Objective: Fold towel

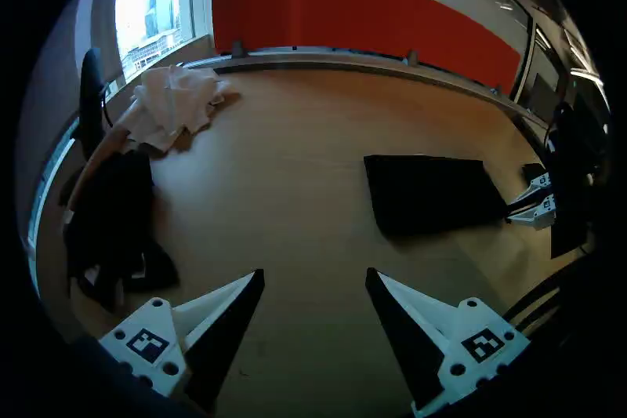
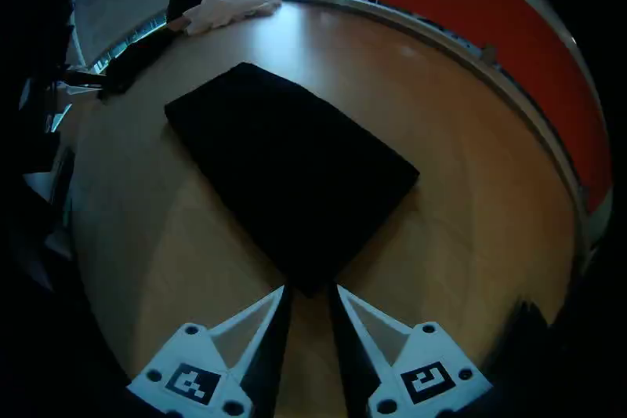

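Right gripper view:
- Table (image 2: pixel 470 206): beneath and ahead of the right gripper (image 2: pixel 308 288).
- Folded towel (image 2: pixel 290 167): flat on the table, directly ahead; its nearest corner lies between the fingertips.
- Crumpled cloth pile (image 2: pixel 231 4): far ahead, slightly left, near the table's far edge.
- Partition (image 2: pixel 501 41): standing along the table's edge, ahead and to the right.

Left gripper view:
- Left gripper (image 1: pixel 313 272): over bare table, well apart from the towel, which lies ahead and to the right.
- Right gripper: at the towel's right side.
- Cloth pile: far ahead, left.
- Draped garment (image 1: pixel 110 222): on the table's left edge, nearer than the pile.
- Window (image 1: pixel 153 10): behind the pile, left of the partition.
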`<state>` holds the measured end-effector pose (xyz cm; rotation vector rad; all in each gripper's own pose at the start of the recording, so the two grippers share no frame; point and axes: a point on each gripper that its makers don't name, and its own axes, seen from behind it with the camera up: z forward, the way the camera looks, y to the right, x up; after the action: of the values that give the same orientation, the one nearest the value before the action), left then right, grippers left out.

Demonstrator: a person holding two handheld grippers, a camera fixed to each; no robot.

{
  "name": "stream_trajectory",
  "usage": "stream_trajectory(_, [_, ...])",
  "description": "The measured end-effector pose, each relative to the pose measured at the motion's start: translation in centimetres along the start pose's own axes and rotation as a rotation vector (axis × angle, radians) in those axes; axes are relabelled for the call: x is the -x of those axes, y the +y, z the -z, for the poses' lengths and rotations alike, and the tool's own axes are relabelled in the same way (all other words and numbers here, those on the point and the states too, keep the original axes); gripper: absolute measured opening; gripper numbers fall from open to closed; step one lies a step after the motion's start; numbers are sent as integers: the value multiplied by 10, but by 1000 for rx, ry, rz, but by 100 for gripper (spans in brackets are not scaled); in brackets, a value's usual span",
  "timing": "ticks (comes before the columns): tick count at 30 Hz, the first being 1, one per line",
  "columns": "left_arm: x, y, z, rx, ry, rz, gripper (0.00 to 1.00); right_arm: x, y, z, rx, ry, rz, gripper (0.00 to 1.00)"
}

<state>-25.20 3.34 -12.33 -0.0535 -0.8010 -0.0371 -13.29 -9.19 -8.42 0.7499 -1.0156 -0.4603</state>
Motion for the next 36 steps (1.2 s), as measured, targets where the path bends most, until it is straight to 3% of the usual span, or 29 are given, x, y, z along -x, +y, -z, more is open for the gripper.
stream_trajectory(6, [1,2,-1,1,-4,1,96,-3,-1,3,-4,8,6,28])
stream_trajectory(14, [1,3,-2,4,-6,-1,96,-6,-1,1,-18,14,6,6])
stream_trajectory(24, [-2,2,-3,4,-3,3,96,-19,1,10,-8,45,15,6])
stream_trajectory(36, [-3,3,-4,6,-2,4,96,-53,10,37,29,129,13,6])
